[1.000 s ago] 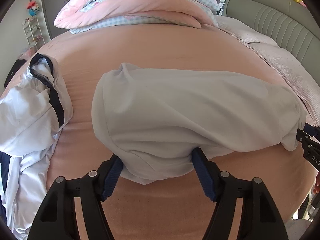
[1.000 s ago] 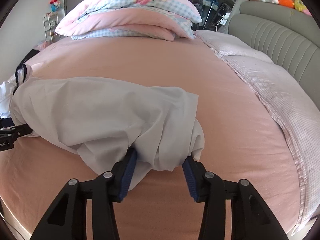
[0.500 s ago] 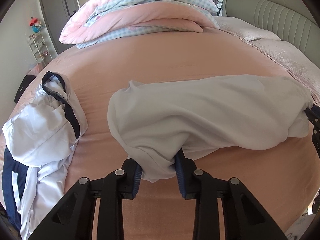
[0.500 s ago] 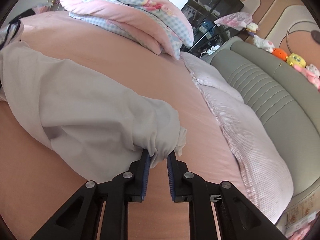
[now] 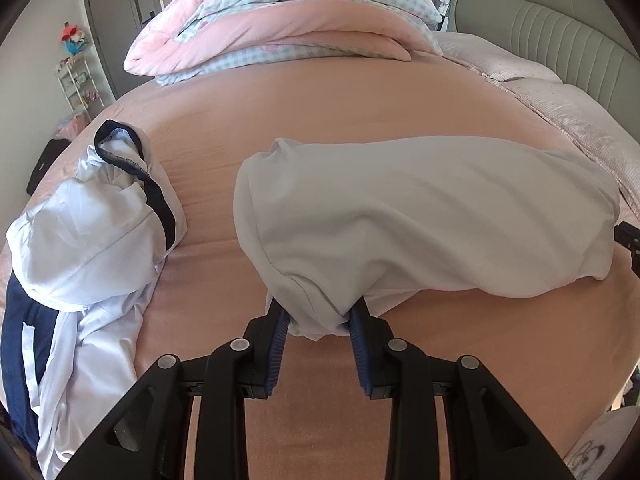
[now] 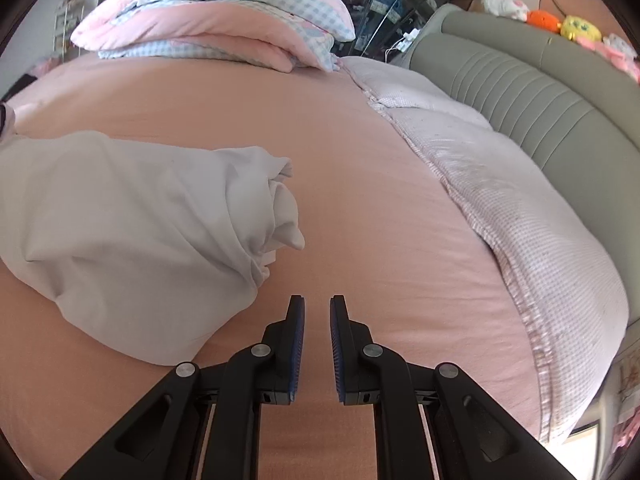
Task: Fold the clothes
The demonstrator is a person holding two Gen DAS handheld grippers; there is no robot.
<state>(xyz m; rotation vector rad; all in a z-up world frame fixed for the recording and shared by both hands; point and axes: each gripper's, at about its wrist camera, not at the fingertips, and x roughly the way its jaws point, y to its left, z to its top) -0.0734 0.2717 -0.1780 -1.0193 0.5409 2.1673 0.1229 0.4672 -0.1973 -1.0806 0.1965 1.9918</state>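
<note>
Shirt (image 5: 420, 216), pale grey and bunched into a long roll, lies across the middle of the pink bed (image 5: 340, 100), with a white-and-navy garment (image 5: 92, 232) heaped well apart at its left end. The left gripper (image 5: 320, 324) pinches a fold of the shirt's near edge; its jaws have just been closing, and cloth fills the gap between the pads. The right gripper (image 6: 317, 320) has also just been closing, yet its jaws now stand nearly together on nothing, just beside the shirt's crumpled right end (image 6: 276, 208) and over bare sheet.

By my reading the step is to take 2 matching grips so the shirt can be lifted and spread flat. The right side has missed, so it likely needs to open its jaws, move left onto the near hem and close on a single firm fold rather than the loose knot of cloth at the end. The left grip looks thick, perhaps several layers; if so, the shirt may not open out when raised. Lifting both ends evenly would keep the cloth from twisting further.
</note>
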